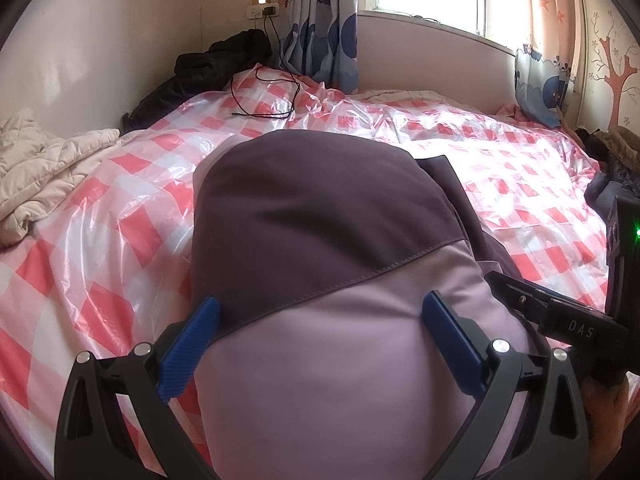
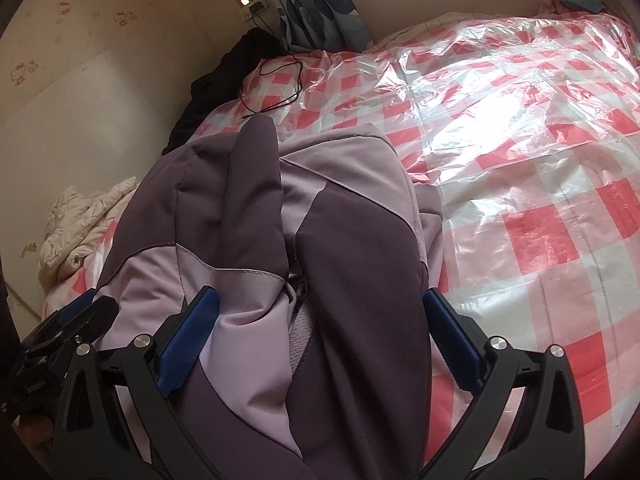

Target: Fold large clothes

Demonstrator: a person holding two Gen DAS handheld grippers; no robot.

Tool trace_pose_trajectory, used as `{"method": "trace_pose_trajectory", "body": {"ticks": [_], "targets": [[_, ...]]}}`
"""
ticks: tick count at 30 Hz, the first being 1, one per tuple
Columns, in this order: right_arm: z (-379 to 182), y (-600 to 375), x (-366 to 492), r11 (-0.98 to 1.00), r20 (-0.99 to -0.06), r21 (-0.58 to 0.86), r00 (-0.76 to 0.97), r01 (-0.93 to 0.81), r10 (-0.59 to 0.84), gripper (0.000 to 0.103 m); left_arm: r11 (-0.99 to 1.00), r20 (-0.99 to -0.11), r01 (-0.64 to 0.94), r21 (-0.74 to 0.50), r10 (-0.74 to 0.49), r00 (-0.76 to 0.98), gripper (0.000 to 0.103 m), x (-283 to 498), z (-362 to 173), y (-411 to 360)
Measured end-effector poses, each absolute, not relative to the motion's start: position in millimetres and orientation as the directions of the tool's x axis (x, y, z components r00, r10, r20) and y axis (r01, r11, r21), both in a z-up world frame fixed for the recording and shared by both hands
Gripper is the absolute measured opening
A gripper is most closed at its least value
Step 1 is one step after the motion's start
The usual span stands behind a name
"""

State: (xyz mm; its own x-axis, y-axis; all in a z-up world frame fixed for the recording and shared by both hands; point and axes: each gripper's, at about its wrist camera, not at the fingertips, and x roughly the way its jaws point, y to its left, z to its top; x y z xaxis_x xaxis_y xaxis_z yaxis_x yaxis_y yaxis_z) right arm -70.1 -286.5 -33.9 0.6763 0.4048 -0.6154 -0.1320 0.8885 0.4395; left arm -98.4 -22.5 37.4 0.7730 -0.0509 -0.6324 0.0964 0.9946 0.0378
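My left gripper [image 1: 320, 344] is spread wide, its two blue pads [image 1: 188, 344] standing well apart with nothing pinched between them. The purple jacket [image 1: 320, 240] fills the gap: its pale lilac panel bulges up between the fingers and runs away from me into the darker plum part, which ends in a rounded edge toward the middle of the bed. Whether the pads touch the cloth at their sides I cannot tell; they flank it without squeezing it.

My right gripper [image 2: 320, 344] is just as wide open and has hold of nothing. In the right wrist view the jacket [image 2: 280, 220] lies lengthwise under and beyond the fingers, bunched into a long mound, with a dark sleeve [image 2: 252, 184] lying along its top and pointing to the far side. A grey zipper strip [image 2: 300, 332] shows in the fold near me, between the pads. At the near left edge of this view I see the tip of my left gripper [image 2: 76, 316], just beside the jacket's lilac flank.

The jacket rests on the pink-and-white checked plastic sheet [image 1: 520, 184] that covers the bed, left of the sheet's middle. A cream quilt [image 1: 36, 160] is crumpled at the left edge, a black garment [image 1: 208, 68] is heaped in the far left corner, and a black cable [image 1: 264, 92] lies looped on the sheet beside it.
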Motion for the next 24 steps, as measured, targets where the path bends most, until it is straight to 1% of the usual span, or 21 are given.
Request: {"method": "trace_pose_trajectory", "body": {"ticks": [7, 10, 16, 18, 20, 22, 24], "targets": [[-34, -286, -69, 0.886, -0.613, 0.443, 0.676, -0.134, 0.409, 0.097, 0.990, -0.590, 0.074, 0.122, 0.012, 0.807, 0.097, -110, 40, -32], [-34, -286, -69, 0.887, -0.615, 0.442, 0.674, -0.134, 0.408, 0.097, 0.989, -0.582, 0.070, 0.132, 0.020, 0.813, 0.097, -113, 41, -32], [-29, -283, -67, 0.895, -0.643, 0.427, 0.653, -0.128, 0.400, 0.097, 0.982, -0.562, 0.045, 0.181, 0.066, 0.825, 0.097, -121, 46, -38], [-22, -284, -67, 0.905, -0.654, 0.408, 0.653, -0.122, 0.383, 0.097, 0.980, -0.568, 0.041, 0.193, 0.078, 0.819, 0.097, -122, 49, -40], [-6, -283, -74, 0.931, -0.646, 0.347, 0.692, -0.110, 0.322, 0.097, 0.983, -0.587, 0.048, 0.178, 0.067, 0.807, 0.097, -123, 53, -38], [12, -284, -84, 0.937, -0.616, 0.328, 0.725, -0.117, 0.307, 0.097, 0.990, -0.621, 0.055, 0.128, 0.037, 0.783, 0.097, -123, 59, -32], [32, -288, -97, 0.935, -0.580, 0.329, 0.753, -0.133, 0.311, 0.097, 0.994, -0.653, 0.040, 0.097, 0.034, 0.757, 0.097, -123, 64, -27]]}}
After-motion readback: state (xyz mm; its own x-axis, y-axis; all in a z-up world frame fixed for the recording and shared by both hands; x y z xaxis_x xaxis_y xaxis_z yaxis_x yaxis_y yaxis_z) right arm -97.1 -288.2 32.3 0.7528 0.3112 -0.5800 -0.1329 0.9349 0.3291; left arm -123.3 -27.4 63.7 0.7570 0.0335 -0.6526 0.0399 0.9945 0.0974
